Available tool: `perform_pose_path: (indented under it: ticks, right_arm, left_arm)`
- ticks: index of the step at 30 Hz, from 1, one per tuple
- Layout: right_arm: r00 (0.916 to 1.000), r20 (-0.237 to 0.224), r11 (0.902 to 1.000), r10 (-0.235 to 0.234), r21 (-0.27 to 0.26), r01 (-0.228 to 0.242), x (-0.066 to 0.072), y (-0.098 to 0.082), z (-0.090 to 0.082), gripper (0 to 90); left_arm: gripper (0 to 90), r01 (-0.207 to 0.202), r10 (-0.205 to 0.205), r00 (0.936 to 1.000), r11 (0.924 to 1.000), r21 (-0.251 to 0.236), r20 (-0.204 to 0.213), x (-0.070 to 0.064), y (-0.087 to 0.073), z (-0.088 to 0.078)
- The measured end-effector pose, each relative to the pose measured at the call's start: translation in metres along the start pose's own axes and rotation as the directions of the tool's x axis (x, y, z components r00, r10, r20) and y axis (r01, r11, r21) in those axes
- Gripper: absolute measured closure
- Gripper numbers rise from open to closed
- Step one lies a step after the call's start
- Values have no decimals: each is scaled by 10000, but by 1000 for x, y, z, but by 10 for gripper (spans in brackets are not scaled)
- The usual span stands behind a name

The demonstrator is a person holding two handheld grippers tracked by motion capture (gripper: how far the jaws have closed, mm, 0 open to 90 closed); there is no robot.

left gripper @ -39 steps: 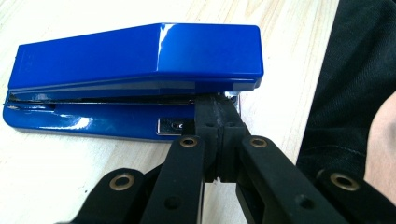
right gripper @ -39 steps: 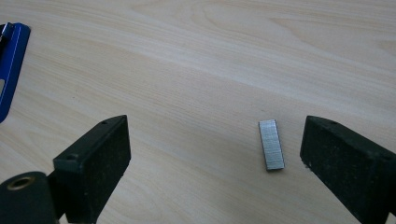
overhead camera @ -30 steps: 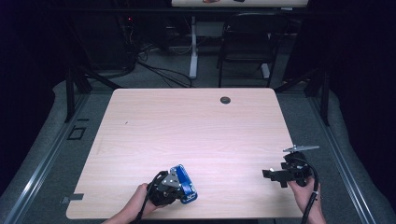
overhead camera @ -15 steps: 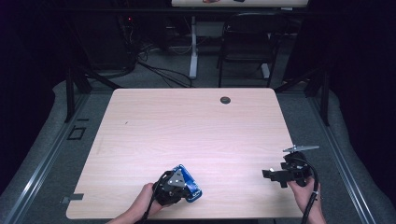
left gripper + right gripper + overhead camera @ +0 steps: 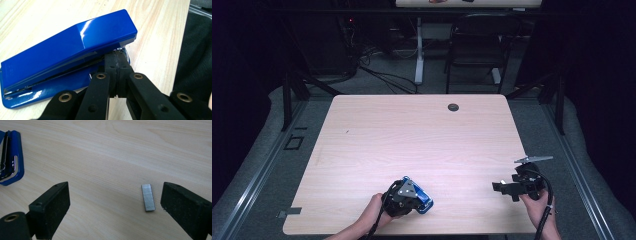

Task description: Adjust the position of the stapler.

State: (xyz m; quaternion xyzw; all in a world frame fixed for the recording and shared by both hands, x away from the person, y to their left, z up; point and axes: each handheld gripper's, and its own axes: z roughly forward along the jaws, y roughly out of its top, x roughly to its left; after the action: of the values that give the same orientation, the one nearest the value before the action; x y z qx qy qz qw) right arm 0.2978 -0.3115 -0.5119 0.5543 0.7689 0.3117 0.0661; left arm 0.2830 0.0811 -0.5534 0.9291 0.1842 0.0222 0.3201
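Left gripper: jaws pressed together, tips against the blue stapler.
Right gripper: jaws wide apart, strip of staples lying between them, just beside one jaw.
Stapler: flat on the table, near its front edge.
Staples: by the front right corner.
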Motion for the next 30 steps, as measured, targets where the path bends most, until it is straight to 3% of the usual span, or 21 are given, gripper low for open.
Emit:
perform_pose_path:
  ticks: [7,9,30]
  right_arm:
    - [10000,-34,10000,13,33,-13,0,0,1,86]
    - [10000,-15,10000,35,38,-35,0,0,1,87]
    - [10000,-58,10000,-65,70,65,1,0,-1,88]
  left_arm:
    - [900,13,-15,9999,9999,-167,-112,1,5,5]
    - [900,-25,15,9995,9995,-304,-315,-1,7,8]
    - [900,329,-368,9982,9962,-808,-478,7,24,25]
